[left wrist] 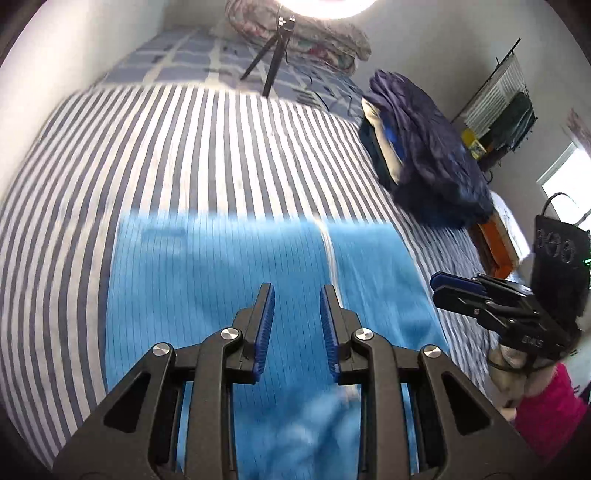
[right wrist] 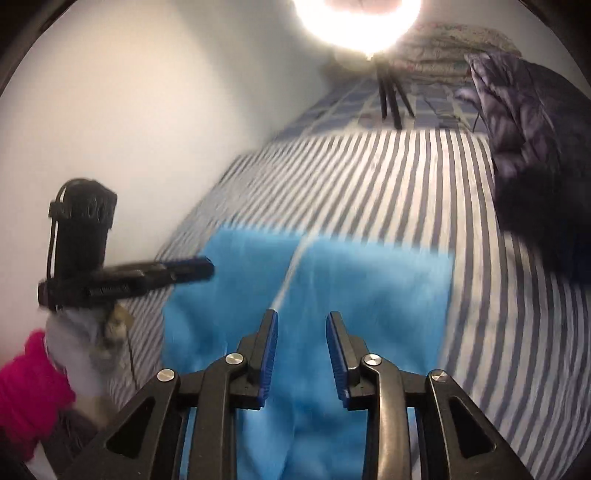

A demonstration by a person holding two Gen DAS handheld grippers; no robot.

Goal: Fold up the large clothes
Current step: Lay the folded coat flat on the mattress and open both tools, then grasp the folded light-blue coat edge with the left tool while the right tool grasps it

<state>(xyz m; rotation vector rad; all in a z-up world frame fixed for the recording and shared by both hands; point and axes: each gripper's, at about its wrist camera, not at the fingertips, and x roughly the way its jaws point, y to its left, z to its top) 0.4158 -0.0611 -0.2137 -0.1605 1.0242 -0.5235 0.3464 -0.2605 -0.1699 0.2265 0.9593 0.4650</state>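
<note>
A light blue garment with thin dark lines and one white stripe lies flat on the striped bed sheet. It also shows in the right wrist view. My left gripper is open and empty, hovering over the garment's near part. My right gripper is open and empty, also above the garment. The right gripper shows side-on in the left wrist view, over the garment's right edge. The left gripper shows in the right wrist view, over the garment's left edge.
A dark navy pile of clothes sits at the bed's right side. A small tripod stands at the far end under a bright ring light, by folded floral bedding. A white wall runs along the left.
</note>
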